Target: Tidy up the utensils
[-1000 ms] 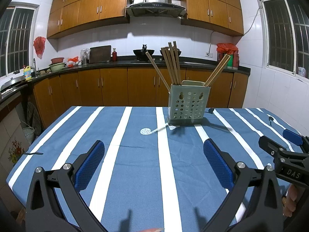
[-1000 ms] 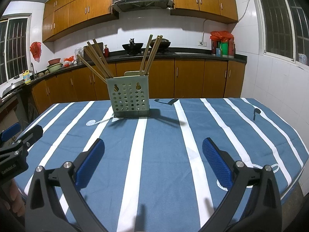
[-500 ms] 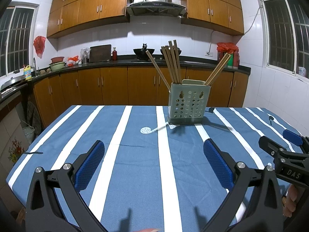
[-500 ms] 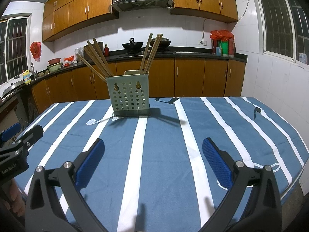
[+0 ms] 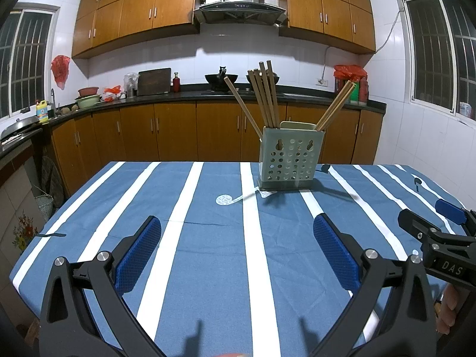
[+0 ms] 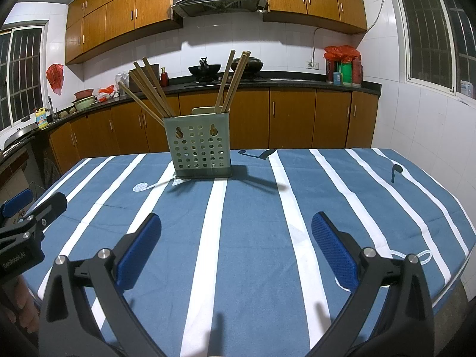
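chopsticks [image 5: 263, 98] stand in two leaning bunches in a perforated grey-green holder [image 5: 290, 159] at the far middle of the table, on a blue cloth with white stripes [image 5: 208, 253]. from left to right in the left wrist view: the left gripper [image 5: 238, 248] hangs low over the near cloth, its blue pads spread wide with nothing between them; the holder stands well beyond it; the right gripper [image 5: 428, 223] shows at the right edge. in the right wrist view the right gripper [image 6: 236, 245] is likewise spread wide and empty, well short of the holder [image 6: 199, 145].
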`<state>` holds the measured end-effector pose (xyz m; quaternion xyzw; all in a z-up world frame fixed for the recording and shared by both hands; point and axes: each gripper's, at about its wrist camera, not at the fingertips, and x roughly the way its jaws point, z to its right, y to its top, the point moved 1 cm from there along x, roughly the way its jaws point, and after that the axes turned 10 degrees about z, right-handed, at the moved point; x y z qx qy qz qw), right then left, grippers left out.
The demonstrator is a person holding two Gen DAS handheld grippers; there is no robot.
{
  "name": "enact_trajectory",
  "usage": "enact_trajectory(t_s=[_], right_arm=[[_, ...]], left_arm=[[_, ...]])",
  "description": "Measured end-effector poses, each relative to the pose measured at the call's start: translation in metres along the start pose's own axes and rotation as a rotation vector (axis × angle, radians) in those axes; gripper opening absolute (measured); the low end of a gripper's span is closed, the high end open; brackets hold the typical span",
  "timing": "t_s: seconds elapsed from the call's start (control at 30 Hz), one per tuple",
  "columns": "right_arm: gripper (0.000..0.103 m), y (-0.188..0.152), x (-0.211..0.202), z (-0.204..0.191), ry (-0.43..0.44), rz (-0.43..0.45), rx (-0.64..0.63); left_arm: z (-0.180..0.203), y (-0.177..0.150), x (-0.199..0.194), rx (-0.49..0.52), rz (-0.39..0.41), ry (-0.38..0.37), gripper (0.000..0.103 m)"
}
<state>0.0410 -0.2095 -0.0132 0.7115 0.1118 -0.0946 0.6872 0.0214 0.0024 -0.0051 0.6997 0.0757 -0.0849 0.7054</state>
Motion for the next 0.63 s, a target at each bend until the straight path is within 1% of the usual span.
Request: enact_trajectory(t_s=[0.37,0.63], right_arm=[[0.099,0.0006,-0.0001,0.0001,0.0,0.0,0.001],[0.099,-0.0019,-0.0012,-0.0005,0.0,-0.001,0.002]], left_arm=[[-0.0012,-0.0072,-0.0023,-0.002,0.001,0.006,0.101],[-0.0025,-0.0036,-0.0002,-0.007,-0.007,0.006,0.101]])
